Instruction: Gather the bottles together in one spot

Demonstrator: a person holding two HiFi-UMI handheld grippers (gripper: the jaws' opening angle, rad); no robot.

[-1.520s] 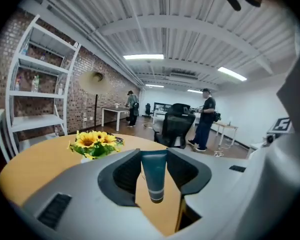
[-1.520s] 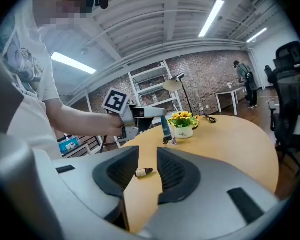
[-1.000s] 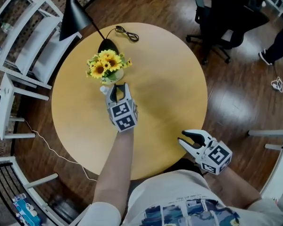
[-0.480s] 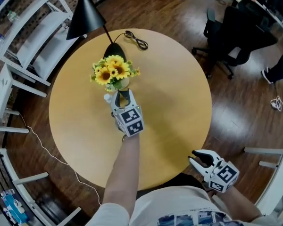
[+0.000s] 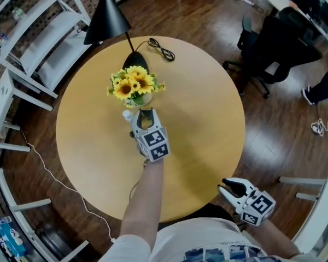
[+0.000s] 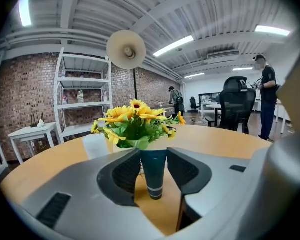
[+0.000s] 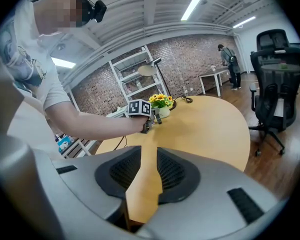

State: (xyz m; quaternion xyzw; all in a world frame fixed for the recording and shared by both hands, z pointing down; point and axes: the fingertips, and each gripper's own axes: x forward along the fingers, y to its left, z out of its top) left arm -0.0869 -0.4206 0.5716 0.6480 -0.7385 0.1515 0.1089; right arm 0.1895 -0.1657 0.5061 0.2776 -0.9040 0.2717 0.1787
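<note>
Your left claw reaches in over the middle of the round table, a little toward its far edge. It is pinching a dark teal tube bottle. The tube stands upright, cap down, and its wider upper part fills the gap between the two pads. The left gripper view doesn't settle whether the cap touches the wood or sits just above it.

Just beyond the tube stands the vase of sunflowers. A small white bottle stands just beside your claw on its left, close to the vase.

Behind the flowers, at the far edge of the table, is the black lamp. Its cable lies coiled near its base.

Your right claw hangs just off the table's near edge, at the right and well apart from the bottles. Its jaws have just been closing. They now stand narrowly spread, with only the table edge showing through the slit.
</note>
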